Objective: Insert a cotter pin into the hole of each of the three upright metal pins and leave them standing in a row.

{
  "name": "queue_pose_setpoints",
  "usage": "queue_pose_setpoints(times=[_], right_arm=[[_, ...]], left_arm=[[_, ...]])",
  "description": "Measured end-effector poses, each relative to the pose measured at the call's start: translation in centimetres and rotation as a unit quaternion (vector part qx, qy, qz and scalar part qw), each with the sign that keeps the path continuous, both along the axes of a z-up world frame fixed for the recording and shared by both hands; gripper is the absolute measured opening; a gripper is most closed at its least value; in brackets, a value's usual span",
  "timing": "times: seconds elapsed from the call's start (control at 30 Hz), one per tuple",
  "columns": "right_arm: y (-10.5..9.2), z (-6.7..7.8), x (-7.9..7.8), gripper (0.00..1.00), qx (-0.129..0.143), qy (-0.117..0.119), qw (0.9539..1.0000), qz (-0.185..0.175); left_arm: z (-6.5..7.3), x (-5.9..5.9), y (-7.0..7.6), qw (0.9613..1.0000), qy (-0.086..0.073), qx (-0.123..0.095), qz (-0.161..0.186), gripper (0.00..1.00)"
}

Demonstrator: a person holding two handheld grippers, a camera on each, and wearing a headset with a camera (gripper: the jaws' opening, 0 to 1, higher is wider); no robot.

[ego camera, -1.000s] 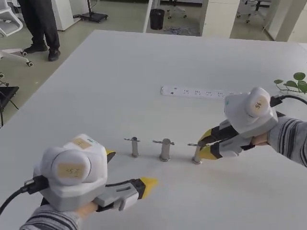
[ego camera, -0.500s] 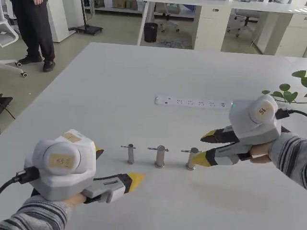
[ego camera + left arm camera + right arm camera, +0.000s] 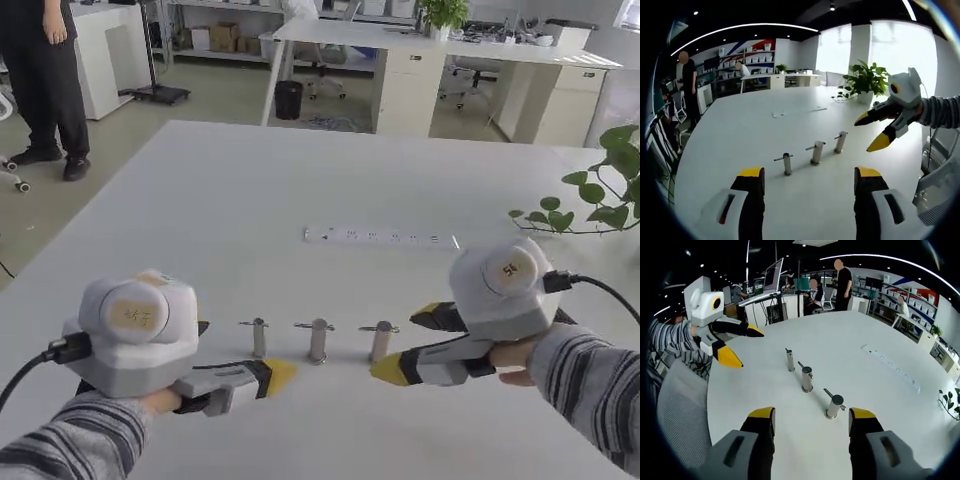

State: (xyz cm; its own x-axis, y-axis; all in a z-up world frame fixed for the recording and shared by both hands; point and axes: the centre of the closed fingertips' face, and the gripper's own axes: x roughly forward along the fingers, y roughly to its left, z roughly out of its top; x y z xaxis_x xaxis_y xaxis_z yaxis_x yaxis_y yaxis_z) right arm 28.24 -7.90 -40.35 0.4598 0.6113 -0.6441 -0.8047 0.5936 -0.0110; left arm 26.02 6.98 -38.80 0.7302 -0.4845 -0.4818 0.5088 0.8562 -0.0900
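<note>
Three short metal pins stand upright in a row on the white table: the left pin, the middle pin and the right pin. Each has a thin cotter pin across its top. The left gripper view shows the same row, as does the right gripper view. My left gripper is open and holds nothing, just left of the row. My right gripper is open and holds nothing, just right of the right pin and apart from it.
A white power strip lies further back on the table. A potted plant reaches in from the right edge. A person stands on the floor at the far left, with desks and chairs behind.
My right gripper has drawn back from the right pin's top and its jaws have spread. The head camera has tilted up, so the whole picture has shifted. The left gripper has barely moved.
</note>
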Motion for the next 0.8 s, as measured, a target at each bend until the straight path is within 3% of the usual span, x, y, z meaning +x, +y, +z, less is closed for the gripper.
queue_pose_setpoints(times=[0.1,0.17,0.23,0.67,0.8], right_arm=[[0.2,0.2,-0.3,0.62,0.022,0.006,0.9993,-0.031],[0.2,0.1,-0.4,0.64,0.033,0.000,0.9981,-0.053],[0.1,-0.1,-0.7,0.64,0.039,0.003,0.9973,-0.061],[-0.7,-0.2,-1.6,0.74,0.070,0.004,0.9898,-0.125],[-1.0,-0.3,-1.9,0.77,0.075,-0.004,0.9885,-0.132]], left_arm=[[0.0,-0.3,-0.1,1.0000,0.000,0.002,-0.003,0.73],[0.4,-0.5,-0.4,0.9998,-0.016,0.004,-0.009,0.75],[0.3,-0.6,-0.4,0.9998,-0.016,0.007,-0.007,0.75],[-0.6,-1.1,0.0,1.0000,0.003,0.007,0.005,0.79],[-1.0,-1.6,-0.6,0.9997,-0.001,0.023,-0.009,0.81]])
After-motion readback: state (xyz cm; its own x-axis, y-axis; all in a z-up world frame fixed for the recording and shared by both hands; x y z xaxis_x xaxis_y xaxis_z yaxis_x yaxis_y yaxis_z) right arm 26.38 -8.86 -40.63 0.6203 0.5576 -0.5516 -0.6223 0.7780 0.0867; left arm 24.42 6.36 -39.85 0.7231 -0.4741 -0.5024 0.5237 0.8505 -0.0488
